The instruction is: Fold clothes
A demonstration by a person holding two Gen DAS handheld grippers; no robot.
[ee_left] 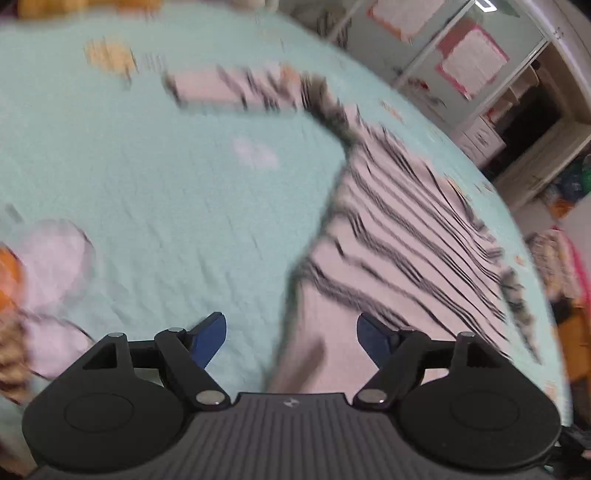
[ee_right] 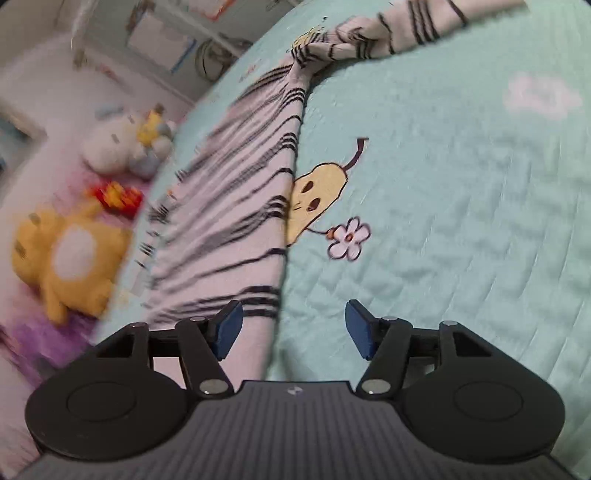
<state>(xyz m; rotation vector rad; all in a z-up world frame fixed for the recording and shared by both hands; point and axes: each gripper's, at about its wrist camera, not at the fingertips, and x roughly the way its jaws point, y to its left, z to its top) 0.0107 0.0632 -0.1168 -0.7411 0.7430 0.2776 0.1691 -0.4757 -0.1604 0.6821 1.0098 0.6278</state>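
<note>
Striped top [ee_right: 236, 206] lies flat on the mint quilt [ee_right: 461, 229], body running away from me, one sleeve [ee_right: 399, 33] bent off to the right at the far end in the right wrist view. Its long right edge sits just over a printed pear [ee_right: 317, 192] on the quilt. My right gripper [ee_right: 291, 326] is released, jaws wide, with the top's near edge lying between the pads but not pinched. My left gripper [ee_left: 291, 338] is likewise released; the top's [ee_left: 399, 236] near corner lies below the gap, no contact I can confirm, left view blurred. Open quilt [ee_left: 166, 192] spreads wide to the left of the top there, and to its right in the right view. Past the bed edge: yellow plush [ee_right: 70, 258], white plush [ee_right: 118, 147]. No containers I can make out.
</note>
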